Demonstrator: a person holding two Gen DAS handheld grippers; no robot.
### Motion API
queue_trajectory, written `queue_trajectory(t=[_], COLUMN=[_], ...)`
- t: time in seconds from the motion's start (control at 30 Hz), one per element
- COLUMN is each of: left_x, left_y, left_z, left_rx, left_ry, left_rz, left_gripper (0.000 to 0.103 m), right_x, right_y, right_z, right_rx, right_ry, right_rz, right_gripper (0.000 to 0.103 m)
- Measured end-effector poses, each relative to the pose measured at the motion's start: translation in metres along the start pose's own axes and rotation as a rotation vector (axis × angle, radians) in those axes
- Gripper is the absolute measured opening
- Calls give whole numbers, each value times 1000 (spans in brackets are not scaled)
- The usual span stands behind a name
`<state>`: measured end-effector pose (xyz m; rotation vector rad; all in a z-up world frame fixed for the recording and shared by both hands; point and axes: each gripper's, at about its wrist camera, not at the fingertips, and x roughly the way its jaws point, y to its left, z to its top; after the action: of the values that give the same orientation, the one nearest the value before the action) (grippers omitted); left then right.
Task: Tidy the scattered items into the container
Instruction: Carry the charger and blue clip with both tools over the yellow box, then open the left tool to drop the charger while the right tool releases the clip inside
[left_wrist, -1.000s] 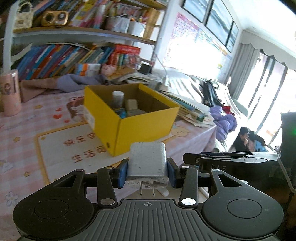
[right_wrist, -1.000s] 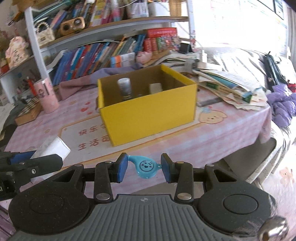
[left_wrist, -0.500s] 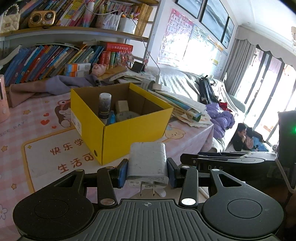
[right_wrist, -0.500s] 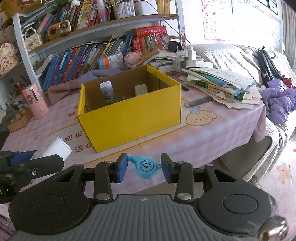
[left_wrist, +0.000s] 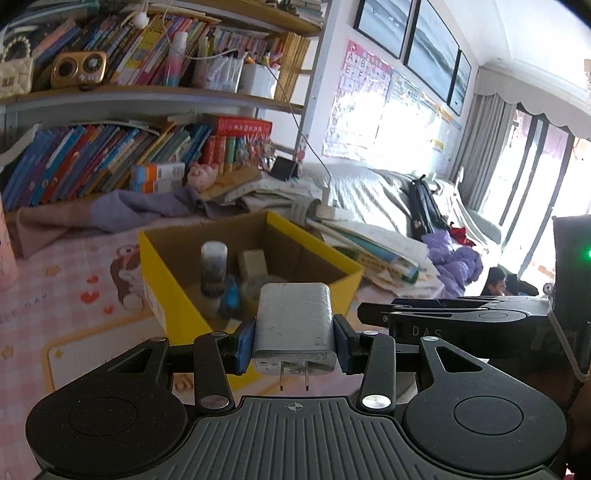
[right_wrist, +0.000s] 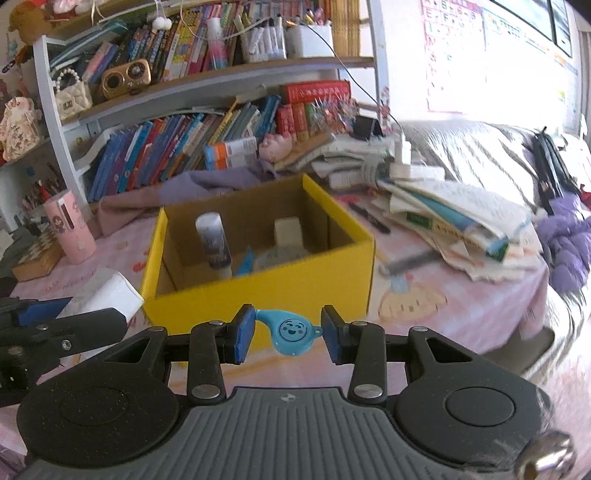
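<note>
Yellow box (right_wrist: 258, 291): one, open-topped, set on the pink checked tablecloth (right_wrist: 480, 306); it lies ahead of and below both grippers, its near wall closest to them and its long side running across the right wrist view. Neither hand is judged clearly nearer; the box sits centred before the right gripper and slightly left of centre before the left one

Contents of the box, as counted in the right wrist view: one upright bottle (right_wrist: 214, 240) with a pale cap, one cream block (right_wrist: 289, 229) against the far wall, one small blue item (right_wrist: 244, 263) and one greyish round thing (right_wrist: 280, 255), partly hidden by the near wall. Further items cannot be ruled out

White charger (left_wrist: 292, 324): one, clamped between the blue pads of the left gripper (left_wrist: 292, 342), its two prongs pointed back toward the camera, its long axis directed toward the box

Blue whistle (right_wrist: 290, 331): one, with a smiling face, pinched by the right gripper (right_wrist: 288, 334) at its mouthpiece and its ring, lying crosswise between the pads

Both items are carried in the air short of the box opening

Surroundings: one pink cup (right_wrist: 70, 230) left of the box, one heap of papers (right_wrist: 454, 218) to its right, two shelves of books (right_wrist: 184, 147) behind
</note>
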<state>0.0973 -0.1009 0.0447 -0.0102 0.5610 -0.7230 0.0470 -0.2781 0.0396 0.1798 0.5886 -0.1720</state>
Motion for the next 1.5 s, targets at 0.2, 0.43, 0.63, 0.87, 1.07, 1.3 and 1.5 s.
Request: queue_trajectory(t=[0.2, 0.43, 0.63, 0.87, 1.07, 1.3, 1.5], left_x=[26, 60, 94, 131, 151, 166, 174], left_y=[3, 3, 5, 8, 13, 20, 22], left_z=[19, 38, 47, 47, 42, 36, 30], left_rx=[-4, -15, -19, -18, -8, -17, -12], left_ry=[-22, -30, -3, 52, 98, 174, 207], left_rz=[41, 107, 180, 257, 311, 355, 389], left_gripper=[42, 42, 42, 42, 42, 42, 42], right_x=[29, 65, 104, 154, 188, 213, 219], right_y=[-9, -20, -27, -32, -28, -16, -8], right_z=[32, 64, 85, 94, 95, 91, 87], right_rx=[-42, -104, -168, -243, -302, -403, -498], right_ry=[-13, -13, 13, 80, 135, 200, 216], right_rz=[35, 86, 133, 177, 222, 262, 274], right_gripper=[37, 37, 37, 37, 37, 37, 37])
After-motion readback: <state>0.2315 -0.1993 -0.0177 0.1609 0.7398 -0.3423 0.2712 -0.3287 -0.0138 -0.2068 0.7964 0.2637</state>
